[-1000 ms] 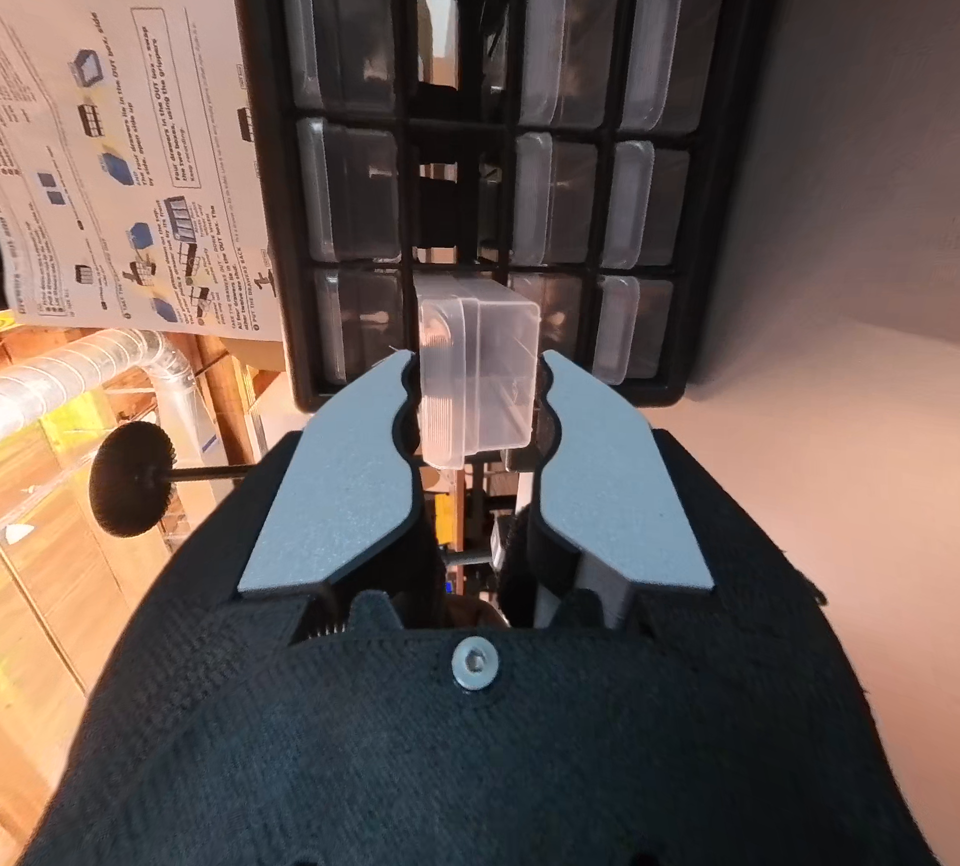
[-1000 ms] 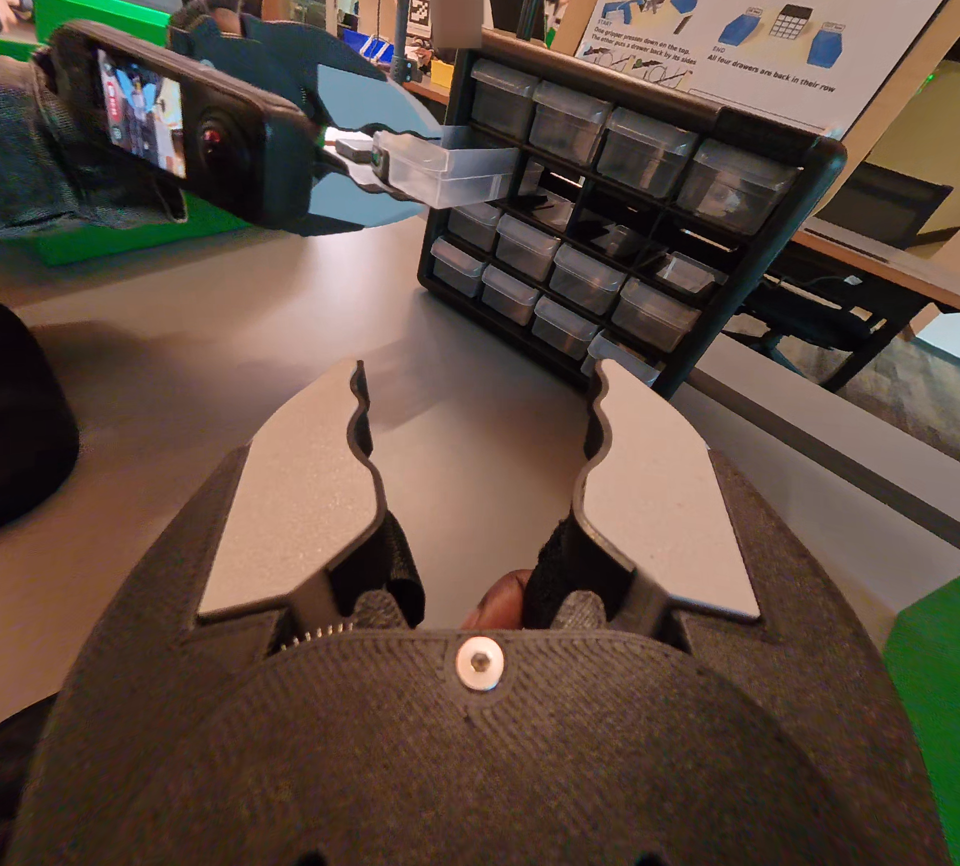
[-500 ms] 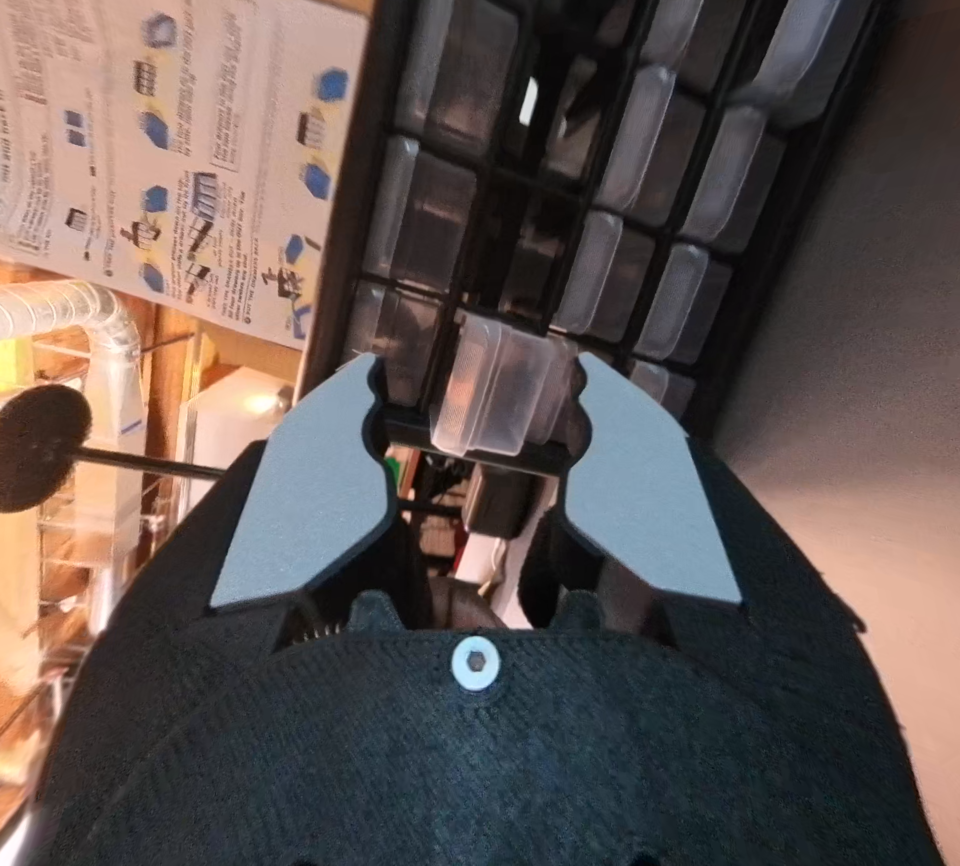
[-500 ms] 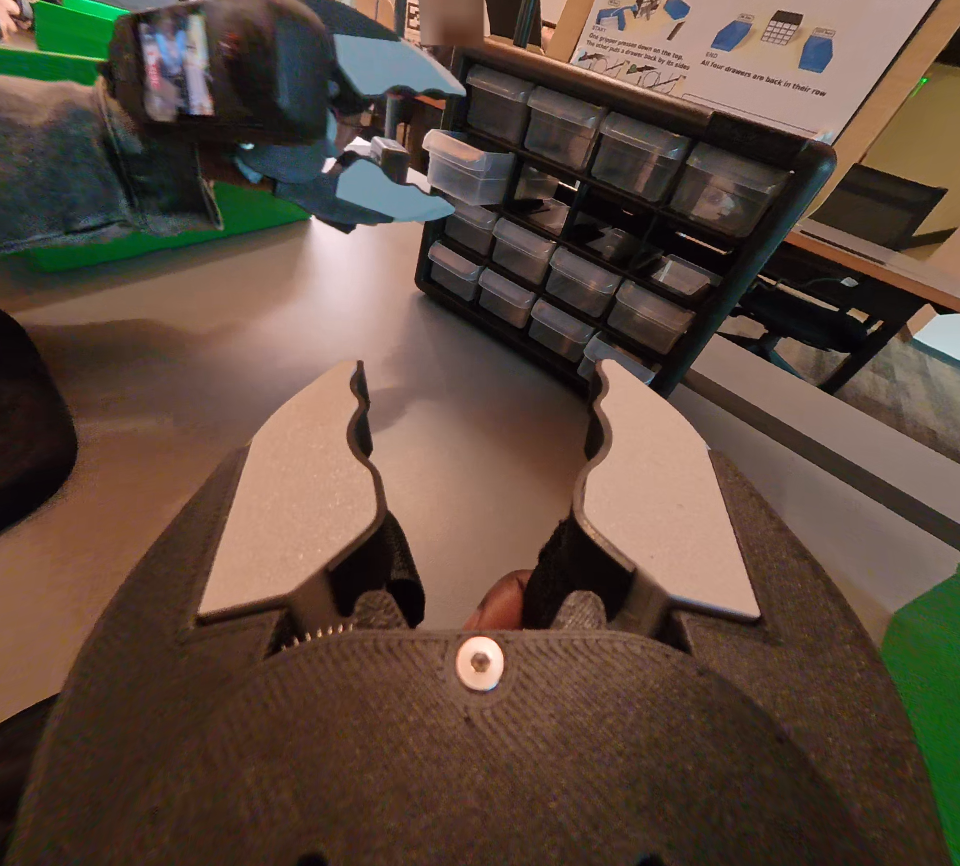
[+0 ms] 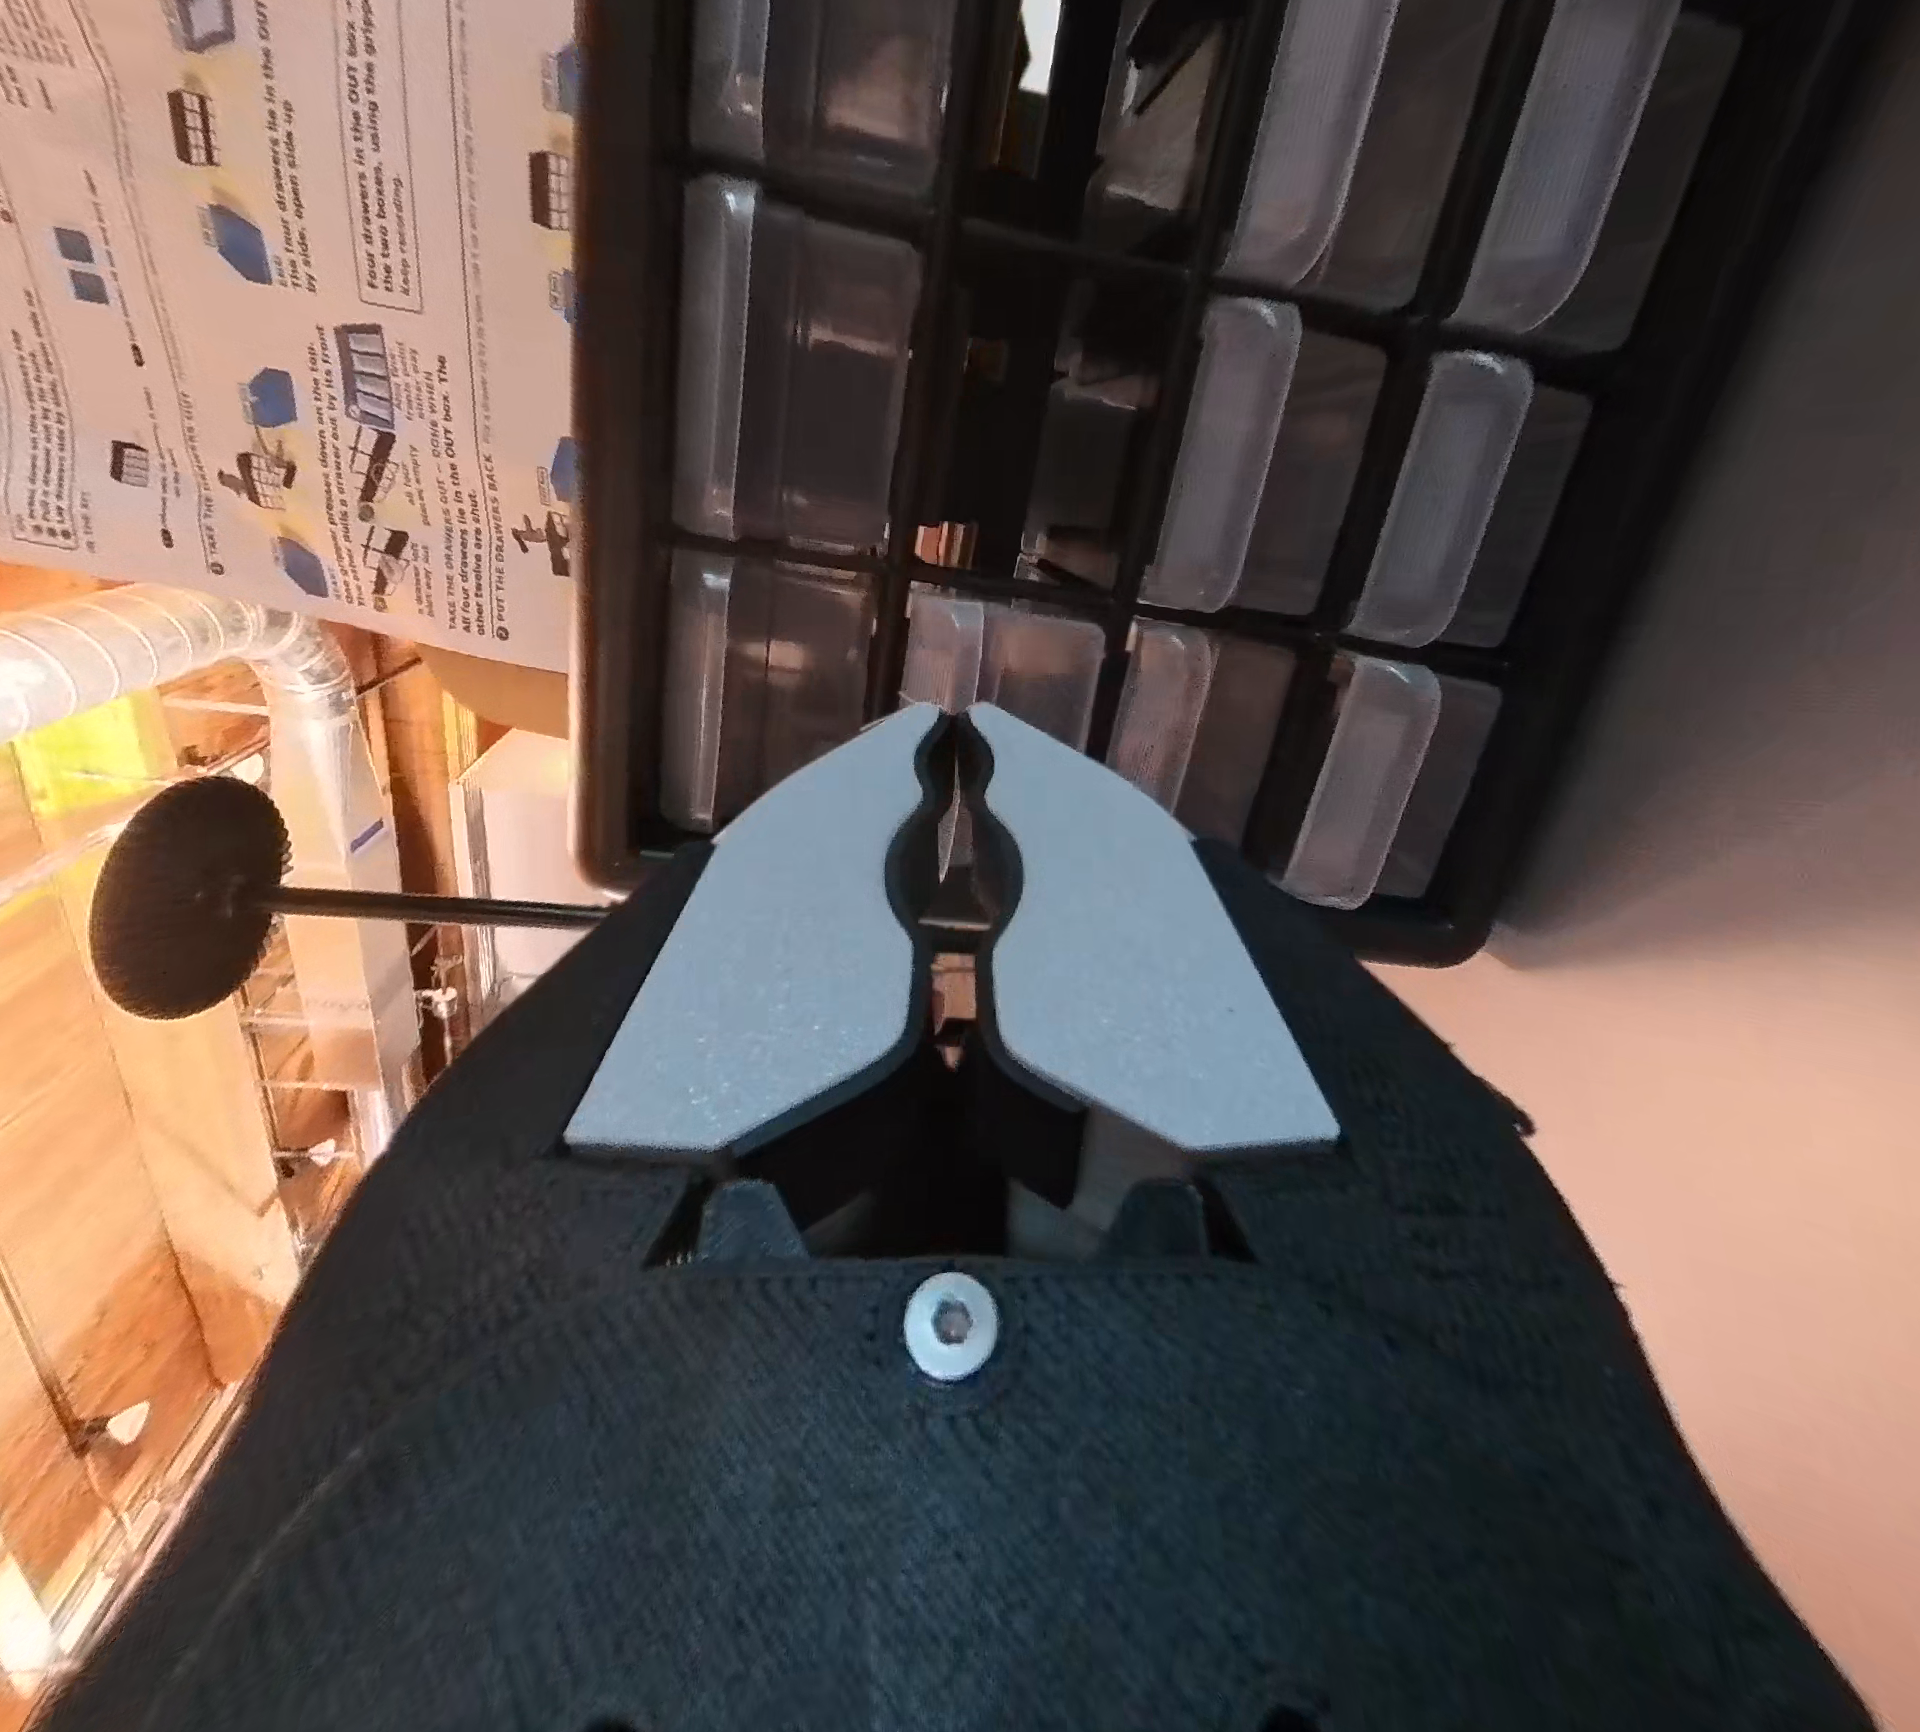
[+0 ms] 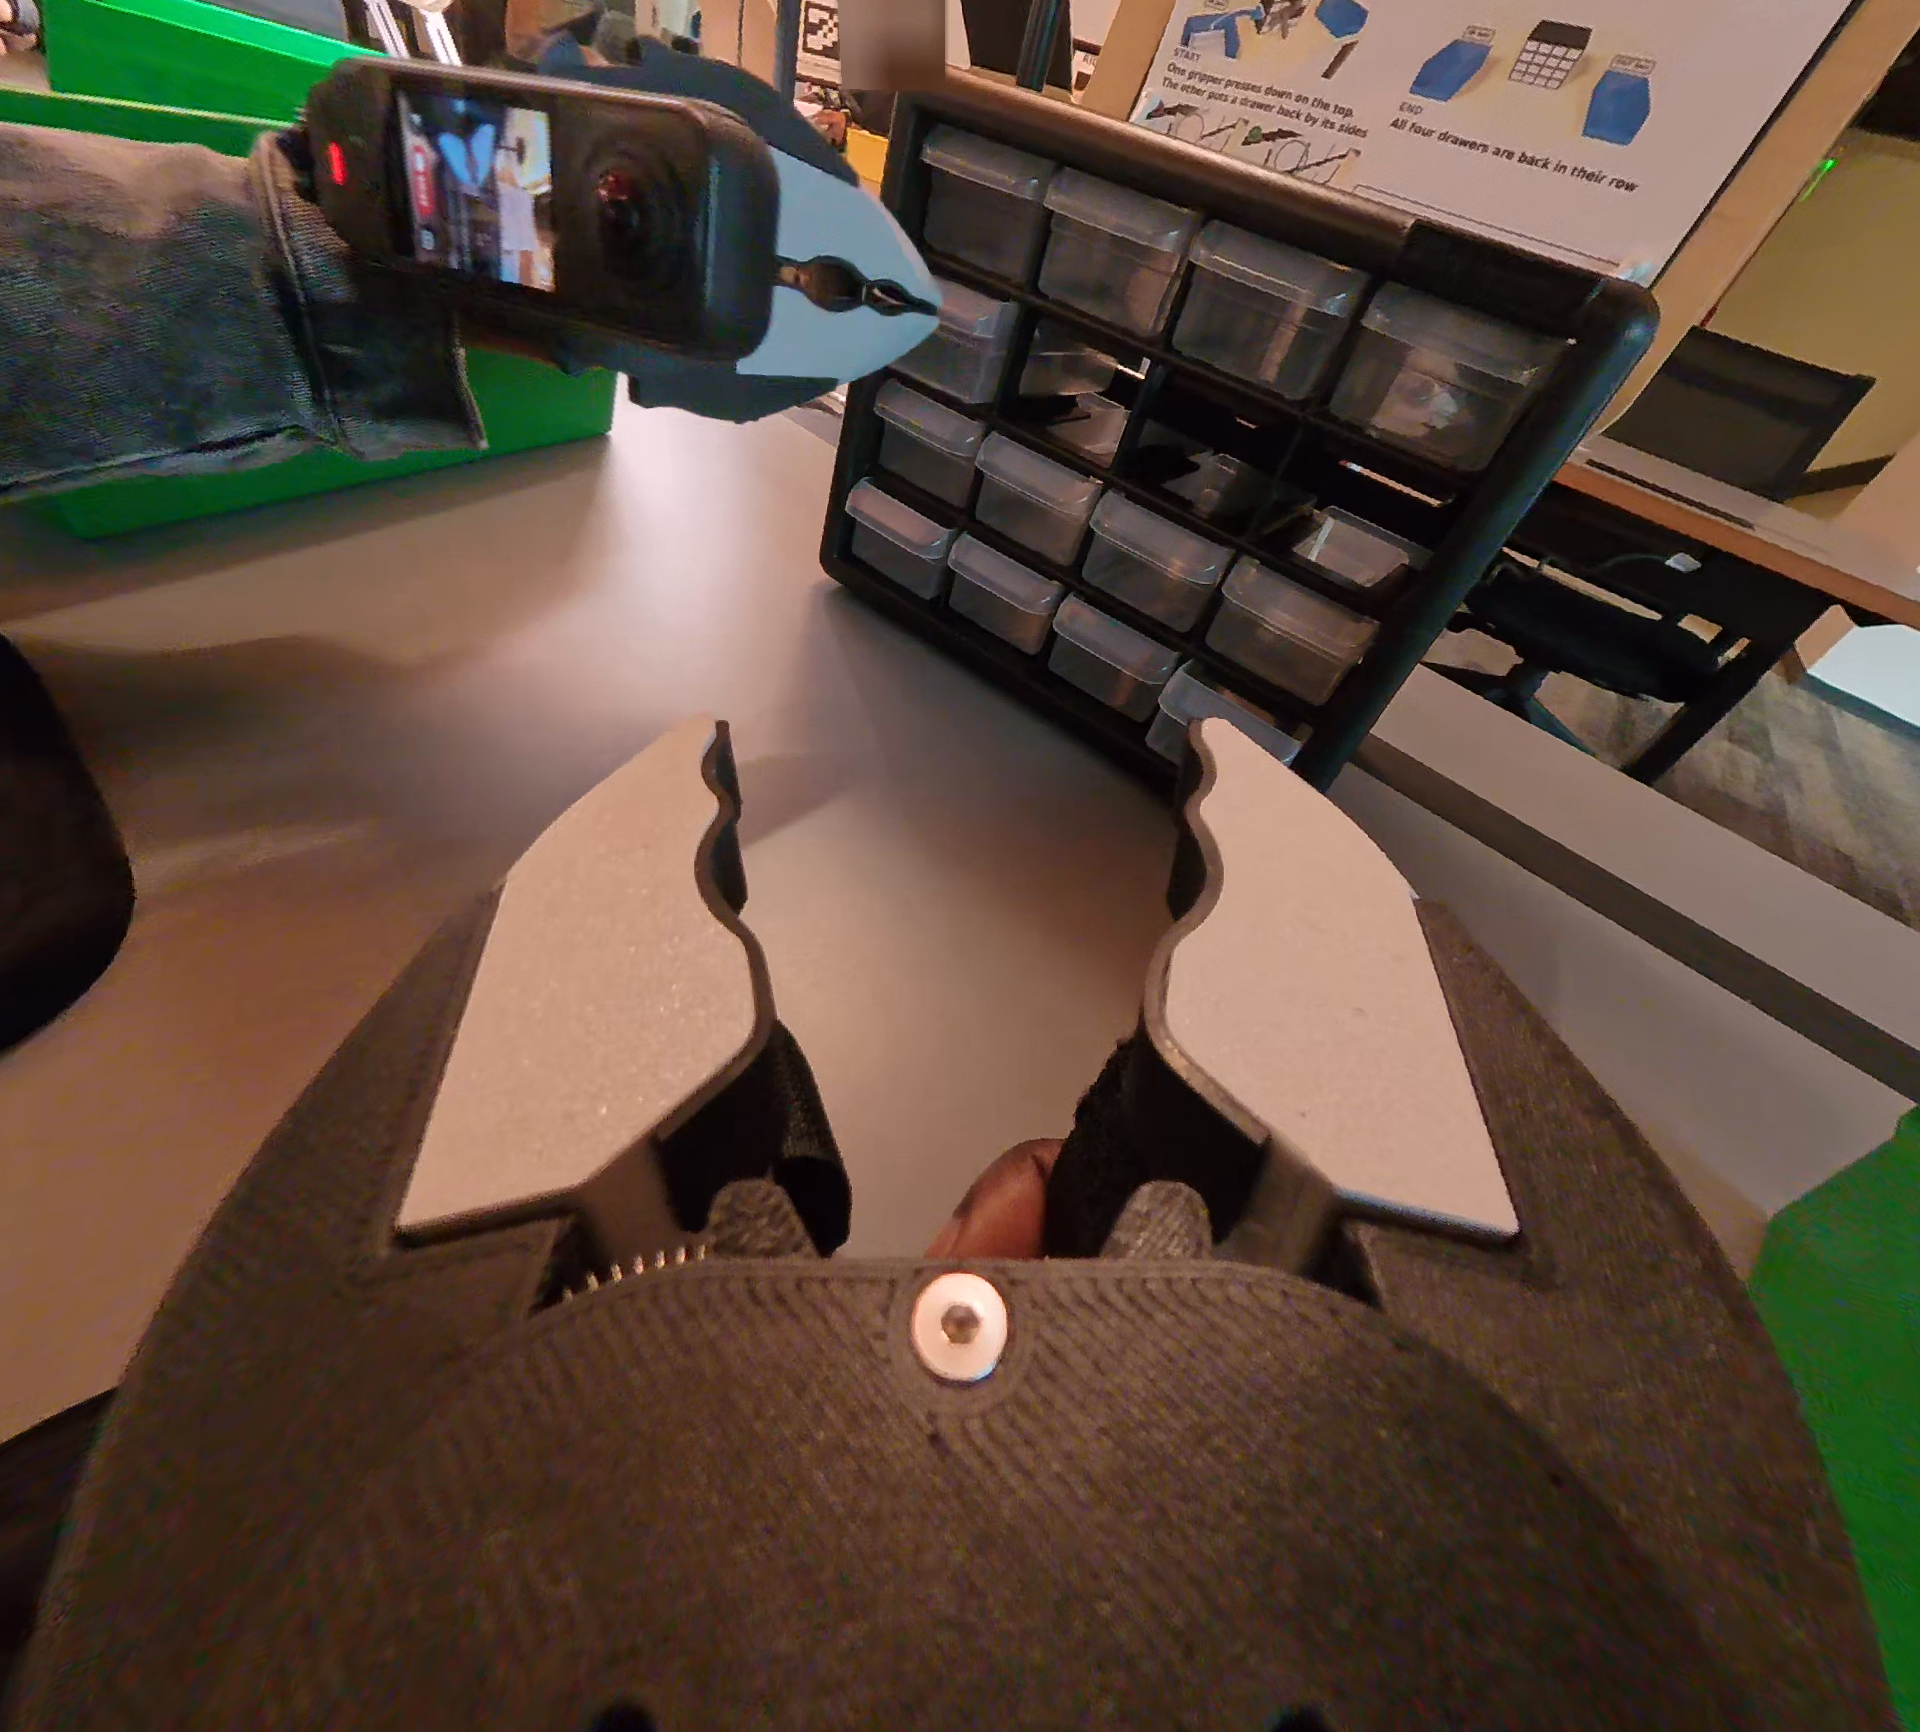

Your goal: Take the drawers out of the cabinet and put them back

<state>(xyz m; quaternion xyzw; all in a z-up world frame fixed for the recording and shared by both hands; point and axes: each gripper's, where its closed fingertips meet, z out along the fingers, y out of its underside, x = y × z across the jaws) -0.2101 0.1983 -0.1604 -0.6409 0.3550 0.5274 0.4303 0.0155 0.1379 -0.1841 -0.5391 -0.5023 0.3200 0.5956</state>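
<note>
Standing on the grey table [image 6: 540,643], the black cabinet [image 6: 1496,269] fills the middle of both views, most of its slots filled with clear drawers and a few in its second row dark and open. Against the leftmost slot of that row, the left gripper [image 5: 954,718] has its fingers pressed together with nothing between them, tips at the front of the clear drawer [image 5: 1003,669] that sits in the slot, its lip only slightly proud of the frame. A second ago this gripper clamped that drawer by its sides in mid-air short of the cabinet; half a second ago the drawer was part way in and the jaws were spread off it; now the drawer is home and the jaws have closed empty. The right gripper [image 6: 956,747] hangs above the table well short of the cabinet, jaws wide apart and empty, unchanged across the frames. Only the right wrist view shows the left gripper [image 6: 920,300] from outside, with its camera body and the person's sleeve [image 6: 156,311]; only the left wrist view shows the drawer front close up.
</note>
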